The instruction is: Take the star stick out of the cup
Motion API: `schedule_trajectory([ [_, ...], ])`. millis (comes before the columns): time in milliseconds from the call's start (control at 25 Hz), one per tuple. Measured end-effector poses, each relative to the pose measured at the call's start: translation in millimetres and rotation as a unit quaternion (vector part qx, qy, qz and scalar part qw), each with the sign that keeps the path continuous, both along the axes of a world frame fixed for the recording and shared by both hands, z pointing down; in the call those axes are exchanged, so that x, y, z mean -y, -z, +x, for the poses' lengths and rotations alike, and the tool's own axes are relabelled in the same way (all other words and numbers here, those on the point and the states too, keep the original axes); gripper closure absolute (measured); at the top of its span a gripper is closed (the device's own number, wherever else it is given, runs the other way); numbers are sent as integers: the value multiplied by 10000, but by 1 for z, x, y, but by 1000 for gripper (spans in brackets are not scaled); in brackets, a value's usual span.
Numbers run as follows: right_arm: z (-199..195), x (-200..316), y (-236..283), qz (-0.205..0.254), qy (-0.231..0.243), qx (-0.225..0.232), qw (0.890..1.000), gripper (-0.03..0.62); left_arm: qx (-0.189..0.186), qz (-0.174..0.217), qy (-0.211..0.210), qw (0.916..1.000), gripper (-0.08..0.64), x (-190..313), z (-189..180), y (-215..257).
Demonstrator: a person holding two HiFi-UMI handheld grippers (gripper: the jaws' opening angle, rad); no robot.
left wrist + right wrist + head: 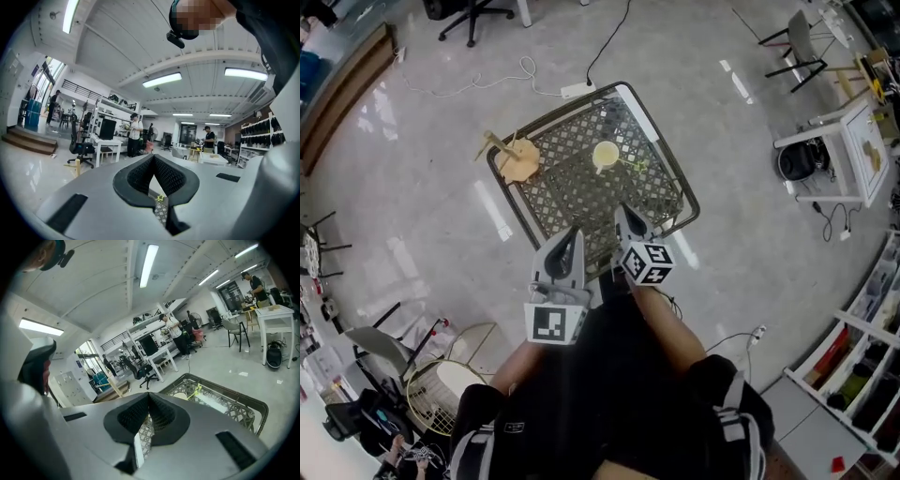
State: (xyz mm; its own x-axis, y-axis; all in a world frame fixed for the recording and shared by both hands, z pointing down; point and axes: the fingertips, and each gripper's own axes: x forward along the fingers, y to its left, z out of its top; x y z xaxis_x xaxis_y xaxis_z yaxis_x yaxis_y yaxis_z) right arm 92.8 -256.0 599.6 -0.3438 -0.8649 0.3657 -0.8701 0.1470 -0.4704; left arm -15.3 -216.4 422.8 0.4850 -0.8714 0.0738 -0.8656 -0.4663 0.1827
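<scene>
We hold the left gripper (573, 236) and right gripper (623, 216), jaws pressed together and empty, by the holey metal bench (572, 199) with the round yellow cup (605, 154) and thin star stick (631, 164).

Colours and patterns, table and tools.
Table (572, 202): dark grey metal, diamond lattice top. Cup (606, 155): pale yellow. Star stick (635, 165): yellow-green. Wooden stand (517, 161) at the table's left edge: tan. Left gripper (572, 236) and right gripper (624, 216): light grey shells, black cross-hatched pads, black-and-white square markers. Floor (722, 141): glossy pale grey.
</scene>
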Motion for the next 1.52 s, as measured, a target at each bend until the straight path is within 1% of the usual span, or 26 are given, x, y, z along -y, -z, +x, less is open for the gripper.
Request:
schedule_trajectory([
  [80, 5, 16, -18, -112, -115, 64, 9999, 583, 17, -37, -5, 10000, 545, 11, 5, -4],
  [200, 16, 35, -51, -390, -478, 330, 9975, 581, 22, -87, -16, 10000, 545, 23, 12, -9],
  [360, 27, 59, -95, -760, -926, 737, 9901, 581, 56, -151, -46, 9999, 545, 35, 22, -15],
  [520, 35, 86, -129, -969, -1277, 891, 9830, 580, 69, -194, -27, 9998, 545, 46, 27, -16],
  [640, 41, 99, -152, -1153, -1562, 1009, 9758, 564, 72, -213, -10, 9997, 545, 51, 27, -17],
  [720, 47, 105, -168, -1310, -1789, 1085, 9691, 532, 73, -233, -15, 9997, 545, 54, 28, -20],
  [840, 51, 113, -184, -1480, -2023, 1179, 9609, 520, 80, -292, -26, 9995, 545, 58, 25, -25],
  [1000, 51, 123, -198, -1622, -2229, 1331, 9520, 511, 110, -341, 13, 9994, 545, 65, 20, -27],
  [1120, 58, 128, -206, -1640, -2377, 1417, 9469, 507, 130, -389, 39, 9992, 545, 68, 21, -29],
  [1360, 66, 139, -213, -1543, -2579, 1570, 9408, 491, 167, -500, 90, 9986, 545, 73, 15, -37],
  [1520, 68, 148, -212, -1489, -2595, 1629, 9402, 492, 187, -552, 116, 9982, 545, 73, 12, -40],
])
